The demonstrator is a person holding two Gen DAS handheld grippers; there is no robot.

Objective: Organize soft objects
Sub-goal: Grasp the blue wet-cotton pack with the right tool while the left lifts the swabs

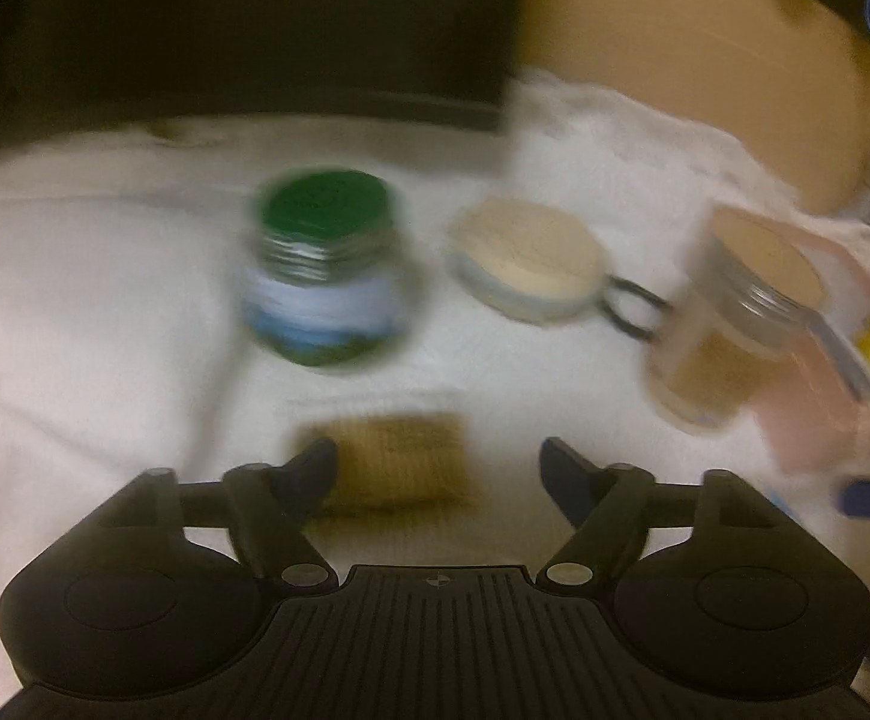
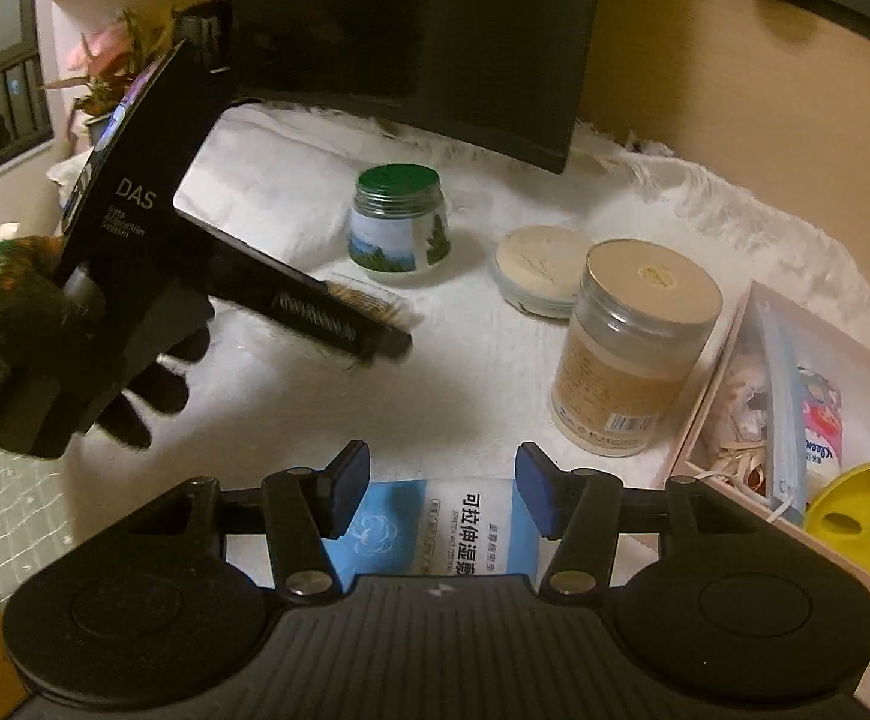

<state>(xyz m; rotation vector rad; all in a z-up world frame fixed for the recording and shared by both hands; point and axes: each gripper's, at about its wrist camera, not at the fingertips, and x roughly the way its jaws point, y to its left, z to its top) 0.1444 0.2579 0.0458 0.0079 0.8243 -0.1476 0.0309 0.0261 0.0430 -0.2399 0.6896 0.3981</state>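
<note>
In the blurred left wrist view my left gripper (image 1: pixel 438 468) is open just above a small tan woven pad (image 1: pixel 396 468) lying on the white cloth (image 1: pixel 93 300); its left finger overlaps the pad's left edge. In the right wrist view the left gripper (image 2: pixel 375 330) hovers over that tan pad (image 2: pixel 369 300). My right gripper (image 2: pixel 441 492) is open with its fingers either side of a blue and white wipes pack (image 2: pixel 435 522) lying on the cloth; whether the pads touch it I cannot tell.
A green-lidded jar (image 2: pixel 399 216), a flat round beige tin (image 2: pixel 534 267) and a tall tan-filled jar (image 2: pixel 627 348) stand on the cloth. A pink box (image 2: pixel 705 408) with packets and a yellow lid (image 2: pixel 861 516) is at the right. A black monitor (image 2: pixel 417 30) stands behind.
</note>
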